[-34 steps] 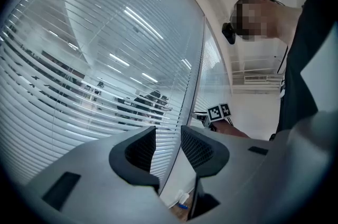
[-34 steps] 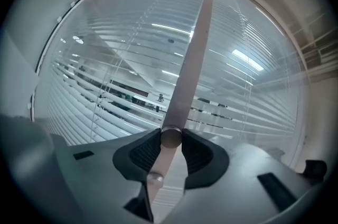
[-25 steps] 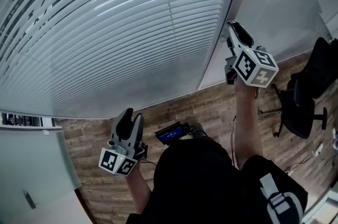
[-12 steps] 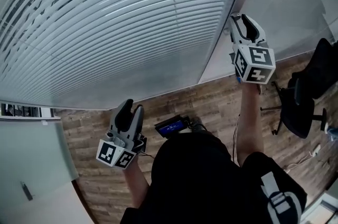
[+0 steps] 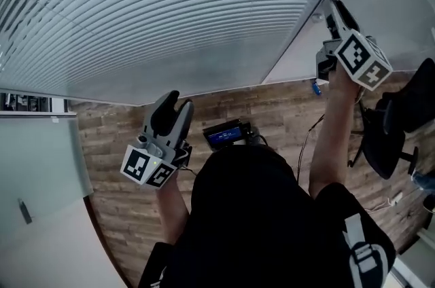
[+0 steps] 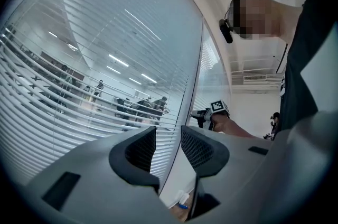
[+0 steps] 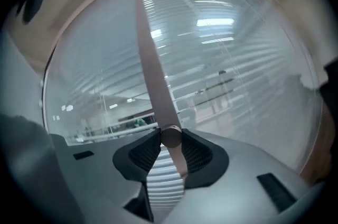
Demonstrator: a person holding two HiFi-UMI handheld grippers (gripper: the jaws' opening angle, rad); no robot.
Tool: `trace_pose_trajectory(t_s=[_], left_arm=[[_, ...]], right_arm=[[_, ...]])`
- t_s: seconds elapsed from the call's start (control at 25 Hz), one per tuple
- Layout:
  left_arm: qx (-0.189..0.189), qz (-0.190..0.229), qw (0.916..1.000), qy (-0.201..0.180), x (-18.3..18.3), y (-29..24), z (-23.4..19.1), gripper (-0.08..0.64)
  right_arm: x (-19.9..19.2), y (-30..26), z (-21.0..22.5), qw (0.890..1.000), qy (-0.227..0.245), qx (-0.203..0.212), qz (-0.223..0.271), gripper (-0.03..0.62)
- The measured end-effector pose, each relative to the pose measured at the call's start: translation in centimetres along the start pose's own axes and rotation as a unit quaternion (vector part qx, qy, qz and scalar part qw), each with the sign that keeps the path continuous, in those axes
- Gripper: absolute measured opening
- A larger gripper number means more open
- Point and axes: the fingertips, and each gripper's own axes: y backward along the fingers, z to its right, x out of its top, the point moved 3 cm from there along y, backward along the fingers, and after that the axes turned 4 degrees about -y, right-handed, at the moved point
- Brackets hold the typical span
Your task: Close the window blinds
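White slatted blinds (image 5: 170, 1) cover the glass wall ahead, their slats partly tilted so that the room behind shows through (image 6: 79, 85). My right gripper (image 5: 334, 8) is raised high beside the window post (image 5: 306, 28). In the right gripper view the blinds' thin tilt wand (image 7: 153, 75) runs down between the jaws of the right gripper (image 7: 170, 146). Its round end sits against both pads, and the jaws are closing on it. My left gripper (image 5: 173, 106) hangs low in front of the blinds, open with nothing between its fingers (image 6: 142, 149). The left gripper view also shows the right gripper (image 6: 203, 116).
A black office chair (image 5: 397, 123) stands on the wooden floor (image 5: 122, 164) at the right. A small device with a blue screen (image 5: 224, 136) is at my waist. A frosted glass panel (image 5: 34, 157) is at the left. A small blue item (image 5: 316, 87) lies by the post's foot.
My right gripper has moved up and to the right, closer to the window post. The left gripper has risen a little. The view has tilted upward.
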Motion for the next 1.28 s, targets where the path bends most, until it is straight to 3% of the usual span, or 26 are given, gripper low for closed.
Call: trace_pose_trajectory(t_s=[0.08,0.16,0.24,0.36,0.44,0.56,0.6,0.68,0.8,0.96,1.08,1.2,1.28], left_arm=[[0.000,0.001,1.0000,0.000,0.0,0.0,0.0,0.144],[0.000,0.001,1.0000,0.000,0.1,0.0,0.0,0.144],[-0.001,0.002,1.0000,0.000,0.1,0.0,0.1,0.144],[-0.005,0.003,1.0000,0.000,0.0,-0.3,0.1,0.144],[-0.003,0.000,1.0000,0.002,-0.3,-0.1,0.0,0.144],[0.004,-0.006,1.0000,0.003,-0.5,0.3,-0.2,0.144],[0.005,-0.007,1.0000,0.003,-0.4,0.3,-0.2,0.144],[0.002,-0.007,1.0000,0.002,-0.3,0.1,-0.1,0.144],[-0.004,-0.006,1.0000,0.000,-0.3,-0.1,0.2,0.144],[-0.007,-0.005,1.0000,-0.001,-0.1,-0.2,0.4,0.144],[-0.007,-0.004,1.0000,-0.001,-0.1,-0.1,0.5,0.144],[-0.005,-0.004,1.0000,-0.001,-0.1,-0.1,0.4,0.144],[-0.003,-0.004,1.0000,-0.001,-0.1,0.0,0.3,0.144]], right_arm=[[-0.2,-0.1,0.4,0.992,-0.123,0.041,0.003,0.129],[-0.4,-0.3,0.5,0.977,-0.202,0.068,0.007,0.129],[-0.4,-0.4,0.5,0.969,-0.235,0.078,0.012,0.129],[-0.1,-0.4,0.6,0.969,-0.230,0.084,0.023,0.129],[-0.6,-0.5,0.6,0.980,-0.181,0.084,0.022,0.130],[-2.2,-0.5,0.3,0.999,-0.010,0.039,0.001,0.133],[-2.4,-0.4,0.1,0.998,0.057,0.016,-0.003,0.135],[-2.4,-0.2,-0.3,0.986,0.166,-0.019,-0.008,0.136],[-2.0,0.0,-0.8,0.965,0.258,-0.055,-0.011,0.137],[-1.2,0.0,-1.0,0.943,0.321,-0.088,-0.004,0.137],[-1.0,-0.2,-1.2,0.938,0.335,-0.093,-0.002,0.137],[-1.0,-0.2,-1.1,0.945,0.315,-0.088,-0.001,0.131],[-0.9,-0.2,-0.8,0.959,0.272,-0.079,-0.002,0.130]])
